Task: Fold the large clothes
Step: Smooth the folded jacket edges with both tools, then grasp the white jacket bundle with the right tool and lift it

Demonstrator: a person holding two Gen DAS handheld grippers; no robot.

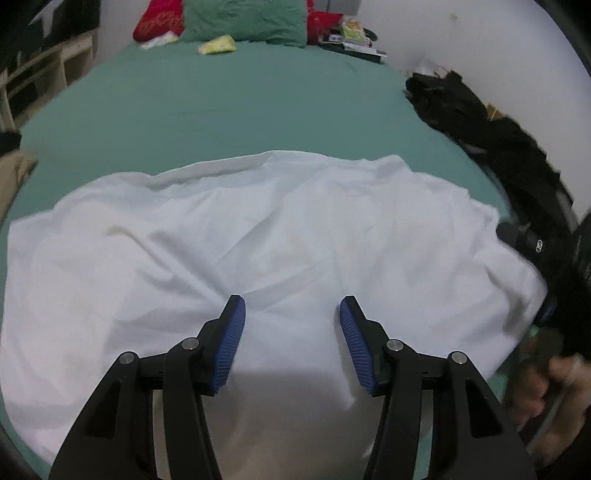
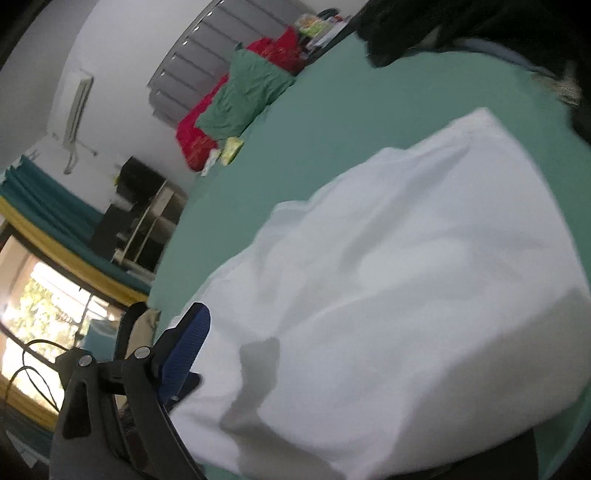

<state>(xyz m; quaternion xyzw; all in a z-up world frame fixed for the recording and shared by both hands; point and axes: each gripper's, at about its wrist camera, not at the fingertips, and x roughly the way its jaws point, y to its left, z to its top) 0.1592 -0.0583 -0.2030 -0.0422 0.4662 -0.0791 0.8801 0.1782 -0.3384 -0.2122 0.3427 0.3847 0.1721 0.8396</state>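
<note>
A large white garment (image 1: 280, 236) lies spread and wrinkled over the green bed sheet (image 1: 240, 103), filling the lower half of the left wrist frame. The left gripper (image 1: 291, 325) hovers over its near edge, jaws released and wide apart. In the right wrist view only one blue-padded finger (image 2: 184, 350) of the right gripper shows at lower left, white cloth draped across where the other would be; whether it grips cannot be told. A green pillow (image 1: 247, 18) and dark clothes (image 1: 491, 136) sit at the top and right edge.

Green pillow (image 1: 245, 18) at twelve o'clock, red cushion (image 1: 159, 20) beside; black clothes heap (image 1: 491, 136) at two; teal bedsheet (image 1: 236, 107) beneath.
</note>
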